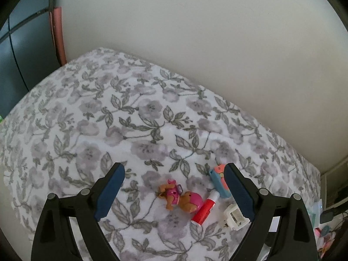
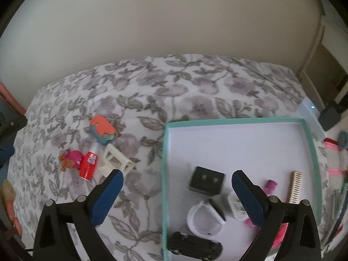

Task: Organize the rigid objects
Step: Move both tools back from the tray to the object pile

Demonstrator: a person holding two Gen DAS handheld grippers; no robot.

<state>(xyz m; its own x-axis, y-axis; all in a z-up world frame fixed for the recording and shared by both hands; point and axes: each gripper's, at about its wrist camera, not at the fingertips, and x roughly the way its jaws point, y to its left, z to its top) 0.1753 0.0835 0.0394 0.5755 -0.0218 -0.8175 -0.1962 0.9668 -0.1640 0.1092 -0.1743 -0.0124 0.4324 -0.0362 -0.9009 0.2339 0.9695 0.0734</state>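
Pink-and-tan plastic puppy figure [image 1: 180, 199] lies on its side on the floral-print bedspread [image 1: 130, 119], at 6 o'clock in the left wrist view, right betw. the left gripper [image 1: 174, 169] fingers; at its 3 o'clock, touching or nearly so, a red-and-white glue tube [image 1: 204, 210], then a cream plastic hair claw [image 1: 232, 216] & a blue-and-orange flat toy [image 1: 219, 182]; all look light, stiff, prob. a bit slick; figure is lumpy, so best taken across the round pink body, not the thin limbs; soft bedding will give under a push. Left gripper hovers above, tongs spread wide, holding nothing. Right gripper [image 2: 177, 178], also wide & empty, hangs over the teal-rimmed white cardboard tray [image 2: 235, 120] at 4 o'clock in its view, w/ a black square box [image 2: 206, 181], black toy car [image 2: 194, 244] & white round case [image 2: 204, 218] inside.
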